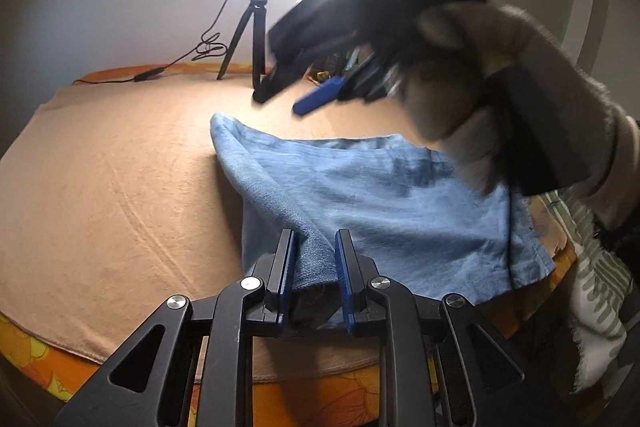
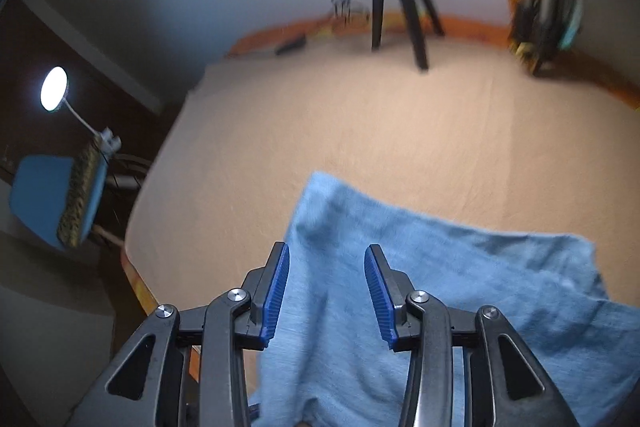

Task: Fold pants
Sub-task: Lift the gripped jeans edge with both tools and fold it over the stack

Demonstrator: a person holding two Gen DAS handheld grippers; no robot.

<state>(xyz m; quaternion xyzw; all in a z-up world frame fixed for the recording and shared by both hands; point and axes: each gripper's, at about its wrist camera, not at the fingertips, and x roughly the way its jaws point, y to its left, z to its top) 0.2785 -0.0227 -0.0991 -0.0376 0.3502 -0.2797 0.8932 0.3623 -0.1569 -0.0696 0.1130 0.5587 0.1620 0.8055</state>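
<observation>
Light blue denim pants [image 1: 380,203] lie folded on a tan blanket [image 1: 120,167] near its front edge. My left gripper [image 1: 315,247] is shut on a raised fold at the pants' near left corner, with the denim pinched between its blue pads. In the left wrist view my right gripper [image 1: 280,103] shows blurred above the pants' far side, held by a gloved hand [image 1: 480,99]. In its own view the right gripper [image 2: 326,267] stands open over the pants [image 2: 440,287], nothing between its pads.
A black tripod [image 1: 256,27] with a bright ring light stands at the blanket's far edge, its cable [image 1: 160,71] trailing left. An orange flowered sheet [image 1: 24,347] borders the blanket. A desk lamp [image 2: 54,89] and blue chair [image 2: 44,195] stand off the left side.
</observation>
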